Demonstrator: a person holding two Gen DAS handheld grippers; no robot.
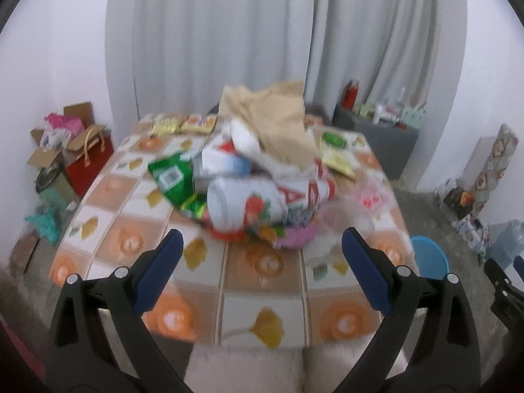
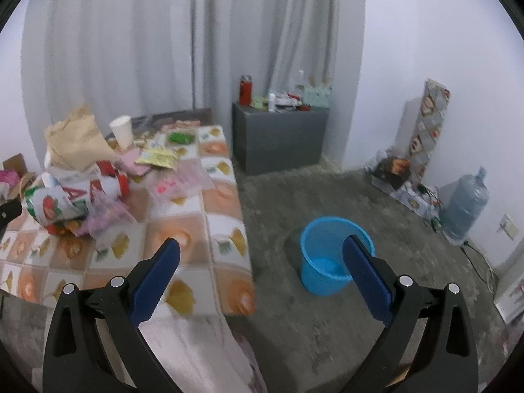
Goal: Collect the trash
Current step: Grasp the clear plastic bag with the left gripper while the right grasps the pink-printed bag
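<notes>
A heap of trash (image 1: 258,177) lies on the table with the orange and white checked cloth (image 1: 262,271): a brown paper bag (image 1: 278,121), a green packet (image 1: 173,177), white printed wrappers and cans. My left gripper (image 1: 262,245) is open and empty in front of the heap, above the table's near part. The heap also shows in the right wrist view (image 2: 78,183), with a white paper cup (image 2: 121,131) behind it. My right gripper (image 2: 262,255) is open and empty beside the table's right edge, with a blue bucket (image 2: 330,255) on the floor ahead of it.
A grey cabinet (image 2: 278,137) with bottles stands by the curtain. A water jug (image 2: 465,206) and patterned boxes (image 2: 429,118) line the right wall. Cardboard boxes and a red bag (image 1: 88,160) sit on the floor left of the table. Yellow snack packets (image 1: 183,124) lie at the table's back.
</notes>
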